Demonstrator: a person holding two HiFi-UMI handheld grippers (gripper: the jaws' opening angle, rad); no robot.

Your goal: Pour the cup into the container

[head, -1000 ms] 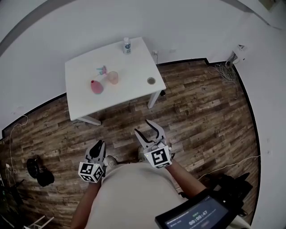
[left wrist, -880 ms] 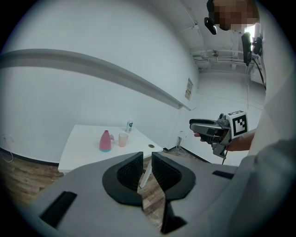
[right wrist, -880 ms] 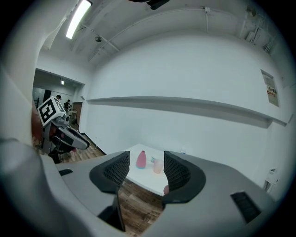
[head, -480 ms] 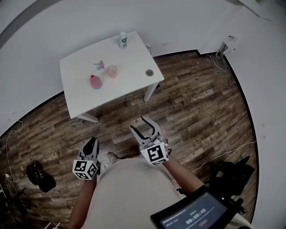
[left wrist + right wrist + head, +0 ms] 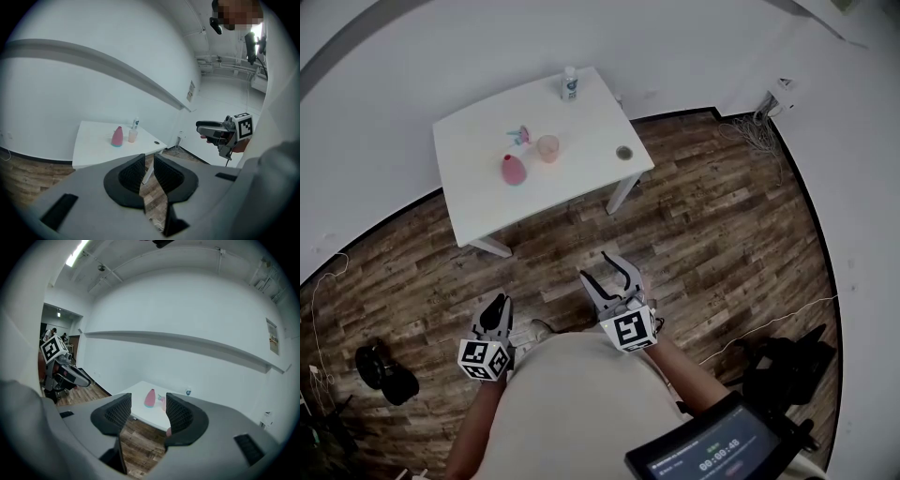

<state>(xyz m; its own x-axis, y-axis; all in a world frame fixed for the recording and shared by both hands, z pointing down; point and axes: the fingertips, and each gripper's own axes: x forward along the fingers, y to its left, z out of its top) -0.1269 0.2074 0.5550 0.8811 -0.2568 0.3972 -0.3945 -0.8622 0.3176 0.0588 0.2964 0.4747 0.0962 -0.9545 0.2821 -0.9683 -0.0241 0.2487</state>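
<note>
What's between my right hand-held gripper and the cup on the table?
Head view: bare wooden floor, then white tabletop, between the right hand-held gripper and the cup.

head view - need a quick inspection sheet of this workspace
surface: white rectangular table, mostly bare
job's things: translucent peach plastic cup upright beside pink cone-shaped container, apart
clutter: small white bottle at far edge; small pink-and-teal item; dark round disc
grippers: left gripper and right gripper open, empty, over wood-plank floor, short of the table
cables: white cable bundle by wall; loose white cable on floor
surroundings: white wall; black bundle on floor
</note>
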